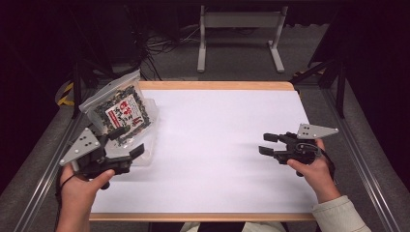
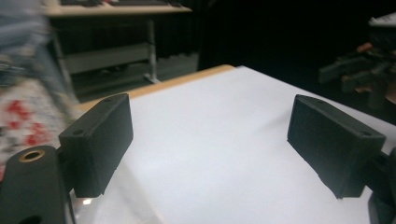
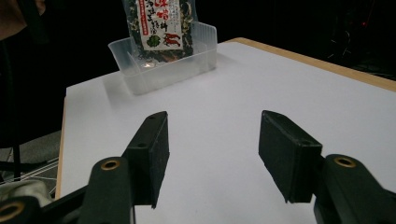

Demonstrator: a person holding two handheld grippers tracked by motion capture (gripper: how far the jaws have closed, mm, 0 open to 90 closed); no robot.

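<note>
The snack bag (image 1: 121,112) stands upright in the clear plastic tub (image 1: 150,140) at the table's (image 1: 217,145) ten o'clock corner – dark contents, red-and-white label. The left gripper (image 1: 131,141) hovers just at the tub's six o'clock side, jaws apart with nothing between them. The right gripper (image 1: 267,144), at about four o'clock, well apart from the tub, points toward nine o'clock – jaws parted, empty.

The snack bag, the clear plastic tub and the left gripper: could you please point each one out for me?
snack bag (image 1: 121,112), high view, on its printed front label.
clear plastic tub (image 3: 163,70), right gripper view, on its near wall.
left gripper (image 1: 126,142), high view, midway between its fingertips.
</note>
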